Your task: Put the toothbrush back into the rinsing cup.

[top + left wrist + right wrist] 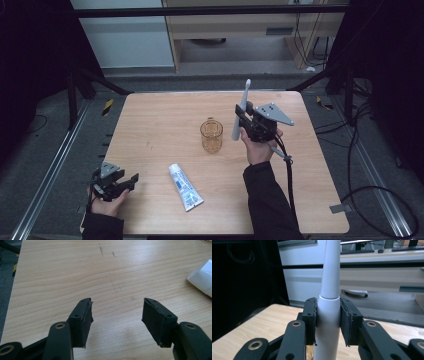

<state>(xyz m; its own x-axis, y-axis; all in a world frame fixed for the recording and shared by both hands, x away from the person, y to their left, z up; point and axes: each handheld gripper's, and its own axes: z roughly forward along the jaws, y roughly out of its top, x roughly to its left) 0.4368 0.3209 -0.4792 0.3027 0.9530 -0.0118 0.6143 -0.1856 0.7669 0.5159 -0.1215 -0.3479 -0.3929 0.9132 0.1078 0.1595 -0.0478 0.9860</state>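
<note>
— Toothbrush, the white plastic electric one (240, 111), stood clamped in the right gripper (243, 116), just right of the amber glass mug (211, 135)?
— Yes; lowering it upright over the mug's mouth looked wisest. Left gripper (117, 320) gaped, holding nothing.

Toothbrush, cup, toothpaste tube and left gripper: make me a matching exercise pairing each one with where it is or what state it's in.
Things:
1. white toothbrush
2. amber cup
3. toothpaste tube
4. left gripper

Places or states:
A. lying flat on the table near the front edge
B. jaws apart with nothing between them
C. clamped in the right gripper, held off the table
D. standing upright mid-table

Pairs: 1-C, 2-D, 3-A, 4-B
</note>
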